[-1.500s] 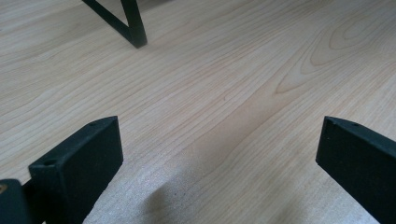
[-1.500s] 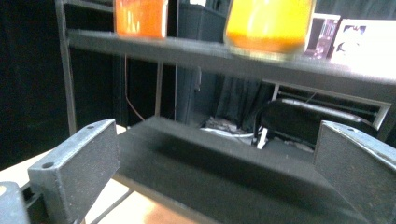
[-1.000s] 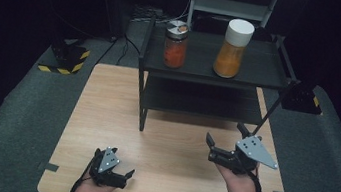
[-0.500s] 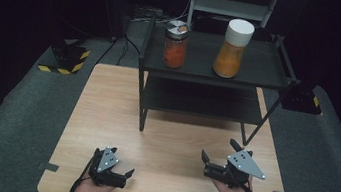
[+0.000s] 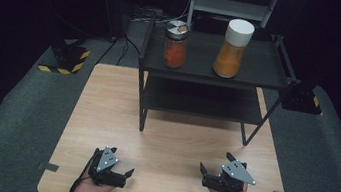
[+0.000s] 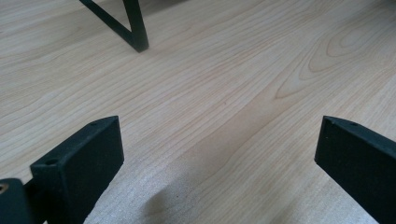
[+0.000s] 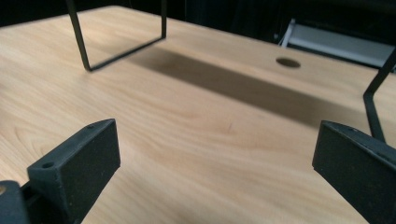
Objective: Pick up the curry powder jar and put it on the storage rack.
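Both sets of fingers are spread wide with bare wood between them: the left gripper (image 5: 114, 174) and right gripper (image 5: 215, 175) sit low at the near edge of the tabletop (image 5: 105, 112), well apart, gripping nothing and touching no object. Ahead stands a black two-tier rack (image 5: 212, 71); its top shelf carries a jar of red-orange contents with a metal lid (image 5: 176, 44) and, beside it but apart, a taller jar of orange powder with a white cap (image 5: 233, 48). The rack's thin legs (image 7: 79, 42) land on open tabletop in front of the fingers, a round hole (image 7: 287, 62) shows in the wood, and no label text is readable.
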Demonstrator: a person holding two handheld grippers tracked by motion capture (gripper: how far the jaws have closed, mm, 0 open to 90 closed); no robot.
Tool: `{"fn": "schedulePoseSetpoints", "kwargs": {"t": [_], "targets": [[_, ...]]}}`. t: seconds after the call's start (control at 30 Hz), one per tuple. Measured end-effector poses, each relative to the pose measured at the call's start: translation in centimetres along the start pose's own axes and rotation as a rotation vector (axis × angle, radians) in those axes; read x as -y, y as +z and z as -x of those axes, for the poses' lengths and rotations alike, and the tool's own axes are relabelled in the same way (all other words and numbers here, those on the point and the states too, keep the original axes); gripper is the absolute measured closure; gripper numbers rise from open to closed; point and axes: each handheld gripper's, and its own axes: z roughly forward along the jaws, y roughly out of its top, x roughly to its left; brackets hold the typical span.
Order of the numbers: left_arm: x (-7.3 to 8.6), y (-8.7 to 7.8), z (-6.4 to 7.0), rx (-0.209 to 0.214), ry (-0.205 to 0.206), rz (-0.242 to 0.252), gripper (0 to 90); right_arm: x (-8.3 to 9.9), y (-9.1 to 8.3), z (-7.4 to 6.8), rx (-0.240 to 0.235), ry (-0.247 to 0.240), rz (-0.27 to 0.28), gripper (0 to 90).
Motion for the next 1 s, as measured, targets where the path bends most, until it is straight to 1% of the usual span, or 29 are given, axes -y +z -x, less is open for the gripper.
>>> {"fn": "schedulePoseSetpoints", "kwargs": {"t": [0.03, 0.07, 0.17, 0.3, 0.5, 0.57, 0.6, 0.7, 0.8, 0.9, 1.0], "targets": [[0.0, 0.0, 0.0, -0.001, 0.004, 0.0, 1.5, 0.0, 0.0, 0.0, 0.0, 0.0, 0.0, 0.0], [0.0, 0.0, 0.0, 0.0, 0.006, -0.002, 1.5, 0.3, 0.1, 0.1, 0.0, 0.003, -0.016, 0.0], [-0.1, 0.0, 0.0, 0.0, 0.012, -0.003, 1.5, 0.8, 0.3, 0.2, -0.005, 0.003, -0.031, 0.0], [0.0, -0.1, 0.0, -0.003, 0.009, -0.002, 1.5, 1.5, 0.5, 0.2, 0.0, 0.009, -0.036, 0.0], [0.3, -0.2, -0.1, 0.001, 0.014, 0.011, 1.5, 2.3, 0.3, -0.2, 0.022, -0.017, -0.036, 0.1], [0.3, -0.3, -0.1, 0.003, 0.023, 0.012, 1.5, 2.3, 0.2, -0.3, 0.033, -0.019, -0.051, 0.3], [0.3, -0.3, 0.0, 0.004, 0.027, 0.012, 1.5, 2.5, 0.1, -0.4, 0.041, -0.013, -0.05, 0.5], [0.3, -0.3, 0.0, 0.004, 0.035, 0.013, 1.5, 2.6, -0.2, -0.6, 0.06, -0.019, -0.049, 0.5], [0.3, -0.3, 0.0, 0.002, 0.031, 0.012, 1.5, 2.5, -0.4, -0.5, 0.069, -0.019, -0.066, 0.4], [0.2, -0.3, 0.0, 0.0, 0.032, 0.004, 1.6, 2.6, -0.6, -0.6, 0.074, -0.016, -0.065, 0.4], [0.2, -0.3, 0.0, -0.008, 0.034, 0.0, 1.6, 2.6, -0.9, -0.5, 0.074, -0.023, -0.071, 0.4]]}}
